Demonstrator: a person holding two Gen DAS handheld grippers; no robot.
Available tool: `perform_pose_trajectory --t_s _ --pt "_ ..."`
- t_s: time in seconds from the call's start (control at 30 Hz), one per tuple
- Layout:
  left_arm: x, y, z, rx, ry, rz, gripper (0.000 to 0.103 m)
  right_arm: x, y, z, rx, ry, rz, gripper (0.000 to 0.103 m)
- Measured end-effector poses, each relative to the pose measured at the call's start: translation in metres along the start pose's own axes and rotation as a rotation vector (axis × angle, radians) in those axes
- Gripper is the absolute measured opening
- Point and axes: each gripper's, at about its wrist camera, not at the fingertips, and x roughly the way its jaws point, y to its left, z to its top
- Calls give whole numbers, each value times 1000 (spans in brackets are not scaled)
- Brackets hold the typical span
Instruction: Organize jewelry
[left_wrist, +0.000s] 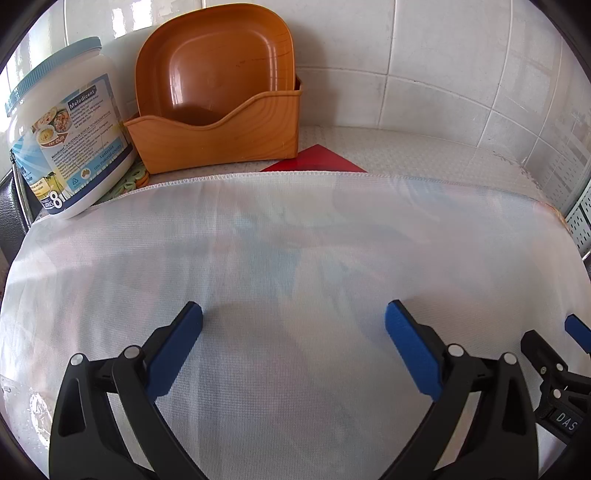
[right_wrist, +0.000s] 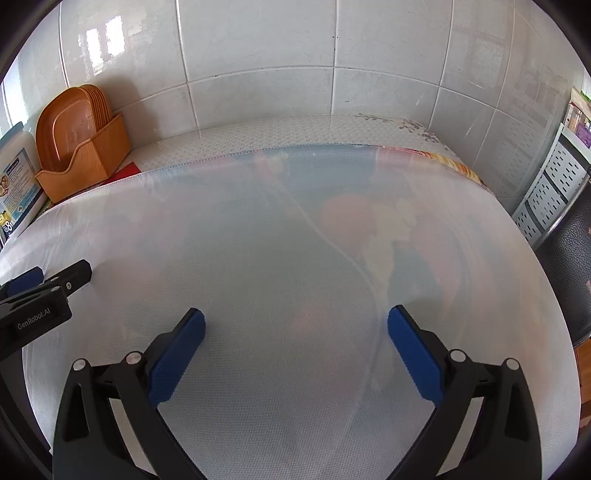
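Note:
A sheer white mesh cloth (left_wrist: 295, 240) lies spread over the tabletop and fills most of both views (right_wrist: 277, 240). Blurred coloured shapes show through it; no jewelry can be made out. My left gripper (left_wrist: 293, 314) hovers just above the cloth, jaws wide open, nothing between them. My right gripper (right_wrist: 295, 319) is likewise open and empty over the cloth. Each gripper's black frame shows at the edge of the other's view: the right one (left_wrist: 576, 332) and the left one (right_wrist: 44, 291).
At the back left, an orange holder (left_wrist: 221, 129) with stacked orange plates (left_wrist: 218, 59) stands against the tiled wall (left_wrist: 443, 55), next to a white jar (left_wrist: 66, 133) with a blue lid. A red sheet (left_wrist: 314, 160) pokes out behind the cloth. White perforated bins (right_wrist: 546, 192) and a dark chair sit at the right.

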Motion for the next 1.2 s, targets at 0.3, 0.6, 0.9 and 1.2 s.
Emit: perform_pose_trajectory --t_s 0.3,0.6,0.9,1.2 --pt "-1 -1 -1 0 0 0 96 0 0 0 0 0 0 100" --pt "-2 -1 -1 -1 0 0 96 0 0 0 0 0 0 100" --pt "-1 -1 -2 -1 0 0 96 0 0 0 0 0 0 100" --pt "0 0 -3 -1 -1 0 96 0 0 0 0 0 0 100"
